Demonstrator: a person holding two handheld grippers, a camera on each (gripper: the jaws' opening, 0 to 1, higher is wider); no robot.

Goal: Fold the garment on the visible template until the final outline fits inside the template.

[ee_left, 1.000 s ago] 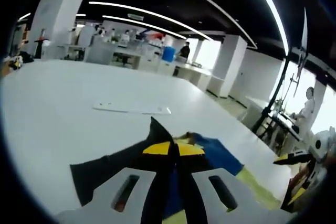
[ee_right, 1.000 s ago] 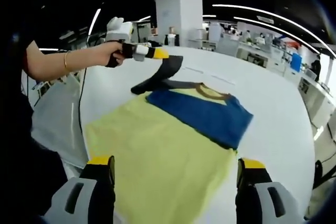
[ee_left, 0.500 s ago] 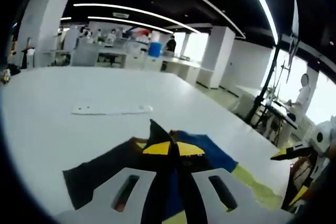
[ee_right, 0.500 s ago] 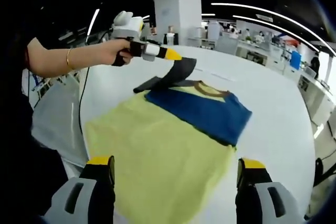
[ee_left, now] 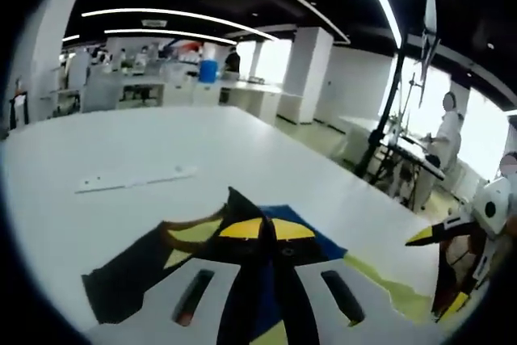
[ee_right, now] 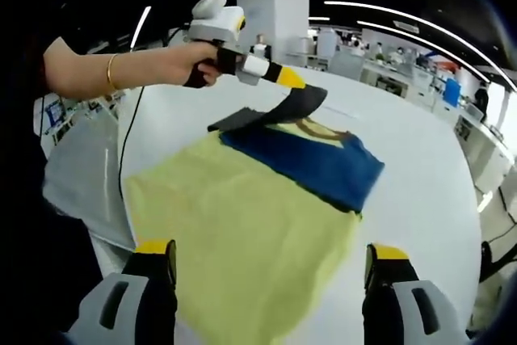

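Here, left gripper (ee_right: pixel 292 80) clamping dark sleeve (ee_right: pixel 275 113), right gripper (ee_right: pixel 271 268) apparently wide, empty.

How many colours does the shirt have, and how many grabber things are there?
Shirt colours: 3 - yellow body, blue chest panel, dark grey sleeve.
Grippers: 2 - left gripper shut on the sleeve, right gripper open above the yellow body.
Total: 5.

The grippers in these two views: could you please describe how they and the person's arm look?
Each tool has pale grey slotted jaws with yellow tips over black pads. The left gripper has a black handle, a white body and a dark cable hanging below. The person's forearm wears a thin gold bracelet and a dark short sleeve. The right gripper matches.
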